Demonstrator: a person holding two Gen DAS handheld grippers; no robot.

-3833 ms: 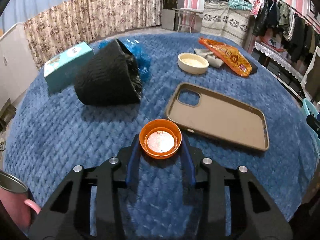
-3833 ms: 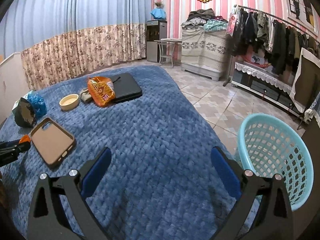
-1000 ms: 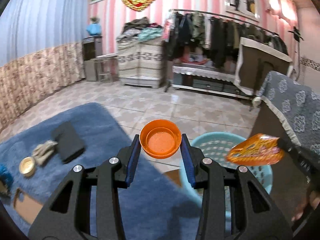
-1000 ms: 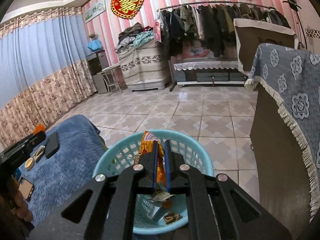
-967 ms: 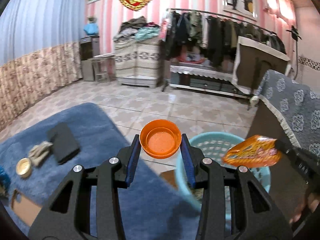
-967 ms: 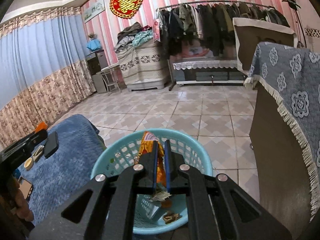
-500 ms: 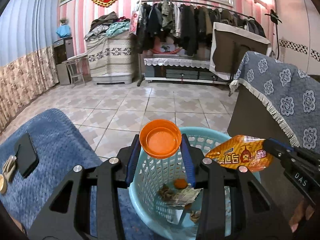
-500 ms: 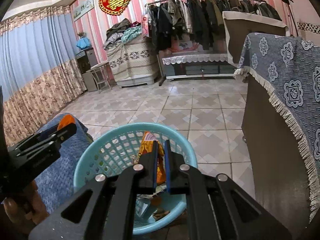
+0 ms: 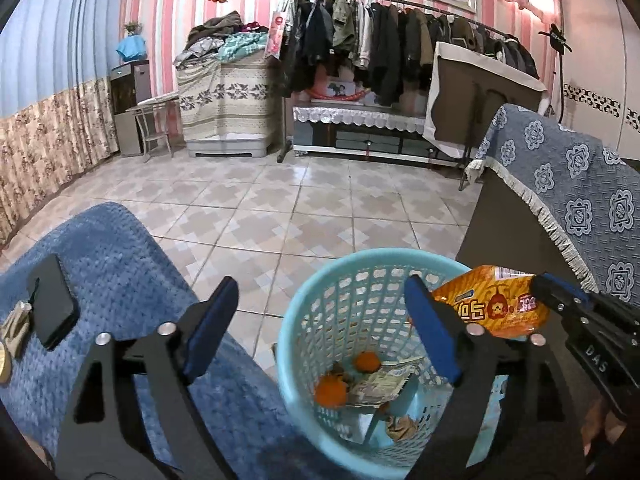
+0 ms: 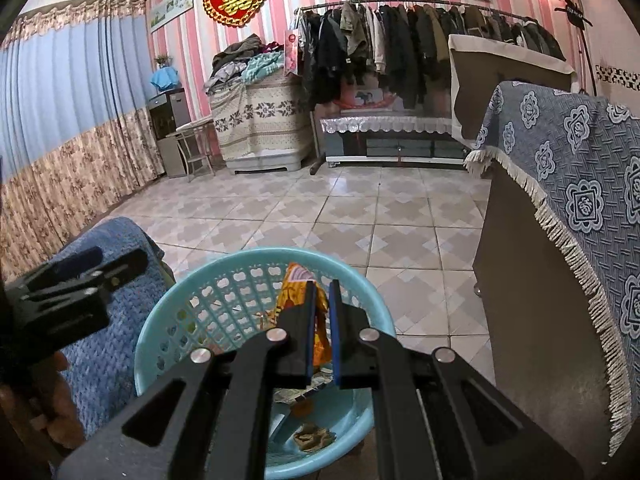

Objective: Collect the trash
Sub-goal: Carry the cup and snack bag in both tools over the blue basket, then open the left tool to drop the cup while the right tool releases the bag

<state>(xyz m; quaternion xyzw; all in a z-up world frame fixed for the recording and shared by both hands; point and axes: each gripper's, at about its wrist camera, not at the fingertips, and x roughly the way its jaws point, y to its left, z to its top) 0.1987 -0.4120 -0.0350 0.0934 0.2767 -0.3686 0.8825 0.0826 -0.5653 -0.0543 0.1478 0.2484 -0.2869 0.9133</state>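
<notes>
Black phone (image 9: 54,307) on blue blanket (image 9: 116,264); clothes rack (image 9: 384,48) behind

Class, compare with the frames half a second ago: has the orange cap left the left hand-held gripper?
Yes. The left hand-held gripper is opening with nothing between its fingers; the orange cap now lies low inside the blue basket.

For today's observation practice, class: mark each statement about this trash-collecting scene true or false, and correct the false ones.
1. The right gripper is clamped on an orange snack wrapper. True.
2. The left gripper grips an orange cap. False: nothing is between its opening jaws.
3. The light-blue plastic mesh basket is empty. False: orange pieces and paper scraps lie inside.
4. A flat black case lies on the blue quilted blanket. True.
</notes>
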